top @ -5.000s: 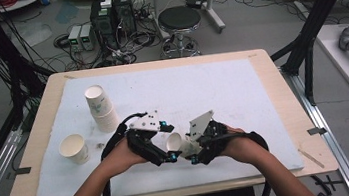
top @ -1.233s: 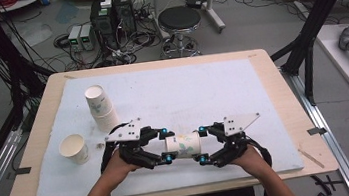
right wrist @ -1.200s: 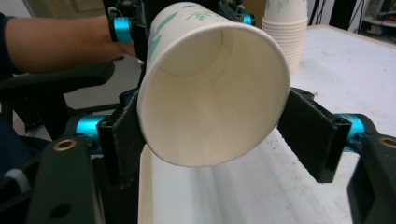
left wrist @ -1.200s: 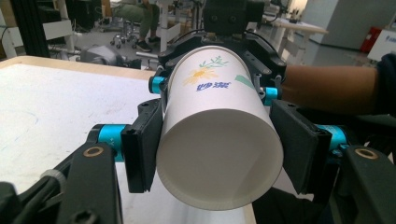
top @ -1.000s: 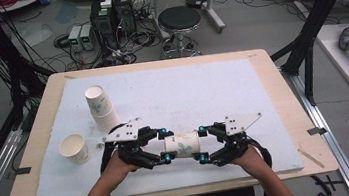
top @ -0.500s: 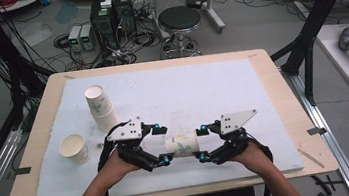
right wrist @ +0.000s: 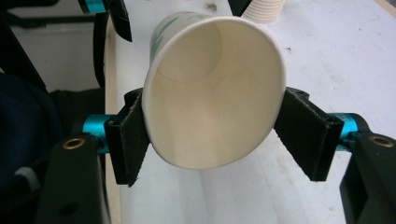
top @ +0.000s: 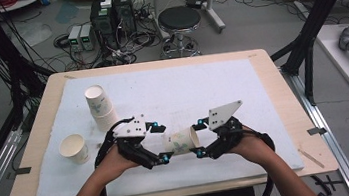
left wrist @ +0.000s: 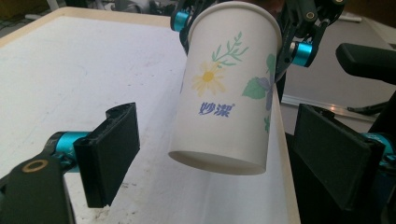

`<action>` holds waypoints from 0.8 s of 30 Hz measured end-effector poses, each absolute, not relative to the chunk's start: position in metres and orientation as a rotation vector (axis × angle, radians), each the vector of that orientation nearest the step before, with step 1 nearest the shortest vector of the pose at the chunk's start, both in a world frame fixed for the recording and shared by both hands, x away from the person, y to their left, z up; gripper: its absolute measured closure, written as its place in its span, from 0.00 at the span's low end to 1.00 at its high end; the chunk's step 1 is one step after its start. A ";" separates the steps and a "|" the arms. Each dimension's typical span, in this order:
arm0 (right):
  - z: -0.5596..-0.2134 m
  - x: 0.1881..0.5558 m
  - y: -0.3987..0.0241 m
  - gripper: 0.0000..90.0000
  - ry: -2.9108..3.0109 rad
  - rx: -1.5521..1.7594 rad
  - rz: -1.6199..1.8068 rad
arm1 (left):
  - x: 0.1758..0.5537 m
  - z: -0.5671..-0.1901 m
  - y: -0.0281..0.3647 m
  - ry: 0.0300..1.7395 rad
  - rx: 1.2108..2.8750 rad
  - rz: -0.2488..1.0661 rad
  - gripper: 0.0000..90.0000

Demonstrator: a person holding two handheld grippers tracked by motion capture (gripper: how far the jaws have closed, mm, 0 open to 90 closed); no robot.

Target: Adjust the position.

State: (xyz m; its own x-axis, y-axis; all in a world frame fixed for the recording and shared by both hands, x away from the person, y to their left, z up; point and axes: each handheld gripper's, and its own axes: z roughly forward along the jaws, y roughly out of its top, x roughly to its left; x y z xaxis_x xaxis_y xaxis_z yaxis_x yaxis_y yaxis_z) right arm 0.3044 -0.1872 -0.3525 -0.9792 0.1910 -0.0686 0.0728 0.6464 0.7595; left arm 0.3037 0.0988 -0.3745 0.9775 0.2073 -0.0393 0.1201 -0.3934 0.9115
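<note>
Since the R gripper [top: 196, 139] pinches the paper cup [top: 182, 140] at its rim, squashing the mouth oval, midair over the table [top: 240, 77] front, L gripper [top: 163, 143] just opened wide w/ cup base loose between jaws, it looks light, thin, crushable, so grip gently near rim

The one legible text is a blue two-character Chinese brand mark, 妙潔, printed on the side wall of the paper cup [left wrist: 229, 88] in the middle of the left gripper view. It stands just below a printed yellow daisy with a green sprig and to the left of green leaves with a purple flower. In the high view the print on this cup [top: 182, 140], near the frame's lower centre, is too small to make out.
</note>
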 end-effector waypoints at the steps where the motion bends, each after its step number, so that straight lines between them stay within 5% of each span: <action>1: -0.351 0.305 -0.186 0.33 2.724 0.214 1.228 | 0.304 -0.374 0.098 0.229 1.989 0.101 0.17; 24: -0.336 0.311 -0.153 0.33 2.858 0.077 0.781 | 0.308 -0.379 0.082 0.186 2.146 0.110 0.18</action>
